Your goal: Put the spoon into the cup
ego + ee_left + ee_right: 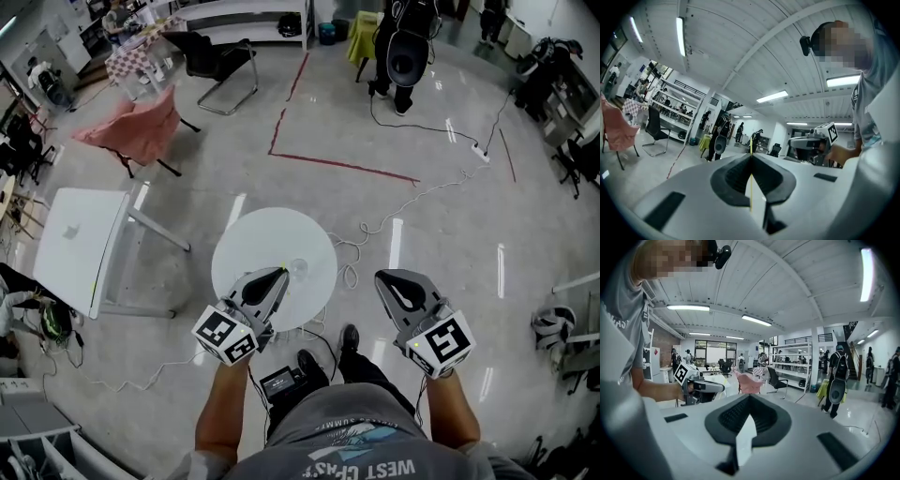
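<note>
A small clear cup (298,269) stands on the round white table (246,246), just right of my left gripper's tip. My left gripper (279,274) reaches over the table's near edge. In the left gripper view the left gripper (751,155) is shut on a thin yellow strip seen edge-on, which pokes out past the tips; I take it for the spoon (751,145), though its bowl is hidden. My right gripper (386,278) hangs over the floor right of the table. Its jaws meet with nothing between them in the right gripper view (749,397).
A white rectangular table (80,248) stands to the left, with a pink draped chair (141,127) and a black chair (220,61) behind. Cables (375,225) trail across the floor beside red tape lines (337,167). My shoes (347,337) and a black box (281,382) lie below the table.
</note>
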A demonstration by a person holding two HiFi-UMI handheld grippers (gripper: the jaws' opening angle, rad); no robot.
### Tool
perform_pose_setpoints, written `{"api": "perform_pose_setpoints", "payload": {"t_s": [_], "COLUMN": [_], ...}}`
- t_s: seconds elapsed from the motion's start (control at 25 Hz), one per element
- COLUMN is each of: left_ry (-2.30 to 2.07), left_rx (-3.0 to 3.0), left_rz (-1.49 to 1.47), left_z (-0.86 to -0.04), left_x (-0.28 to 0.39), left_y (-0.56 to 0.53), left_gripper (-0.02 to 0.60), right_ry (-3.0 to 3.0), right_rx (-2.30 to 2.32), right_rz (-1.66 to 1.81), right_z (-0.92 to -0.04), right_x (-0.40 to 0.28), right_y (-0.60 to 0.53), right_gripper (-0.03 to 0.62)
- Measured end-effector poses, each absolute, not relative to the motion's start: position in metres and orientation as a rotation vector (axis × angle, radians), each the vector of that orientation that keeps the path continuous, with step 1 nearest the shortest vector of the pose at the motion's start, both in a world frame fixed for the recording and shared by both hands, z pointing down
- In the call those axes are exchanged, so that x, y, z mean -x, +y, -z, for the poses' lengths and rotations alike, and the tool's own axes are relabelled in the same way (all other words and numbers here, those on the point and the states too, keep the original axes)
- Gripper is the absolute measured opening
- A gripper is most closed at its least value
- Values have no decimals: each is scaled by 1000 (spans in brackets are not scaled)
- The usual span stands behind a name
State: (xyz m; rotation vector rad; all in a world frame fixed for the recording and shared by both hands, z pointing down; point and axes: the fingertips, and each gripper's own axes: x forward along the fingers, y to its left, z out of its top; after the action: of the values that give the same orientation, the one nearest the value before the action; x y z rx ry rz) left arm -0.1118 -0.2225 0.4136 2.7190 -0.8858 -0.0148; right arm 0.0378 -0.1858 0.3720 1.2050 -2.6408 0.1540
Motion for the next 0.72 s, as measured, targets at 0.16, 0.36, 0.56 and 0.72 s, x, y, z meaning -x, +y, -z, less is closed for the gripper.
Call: {"api": "perform_pose_setpoints", "payload": {"t_s": [0.16, 0.36, 0.56, 0.72], "left_ry": [-918, -952, -997, -1034], "left_rx": [-2696, -2652, -2615, -2578], "left_rz": [4, -1, -20, -29], "left_z": [-418, -426, -447, -464], "left_x": [109, 111, 111, 111], "left_y": [-235, -246, -257, -266], "left_gripper": [5, 5, 5, 5], "right_ry": [-2642, -2636, -2640, -2632], "right_rx": [-1158, -1118, -1063, -1027], "right_rz": [-137, -178, -229, -256], "right_z": [-368, -376, -393, -405], "right_x": [-42, -41, -39, -40], "right_y": [-201, -216, -224, -229], "right_gripper": [2, 2, 2, 2]}}
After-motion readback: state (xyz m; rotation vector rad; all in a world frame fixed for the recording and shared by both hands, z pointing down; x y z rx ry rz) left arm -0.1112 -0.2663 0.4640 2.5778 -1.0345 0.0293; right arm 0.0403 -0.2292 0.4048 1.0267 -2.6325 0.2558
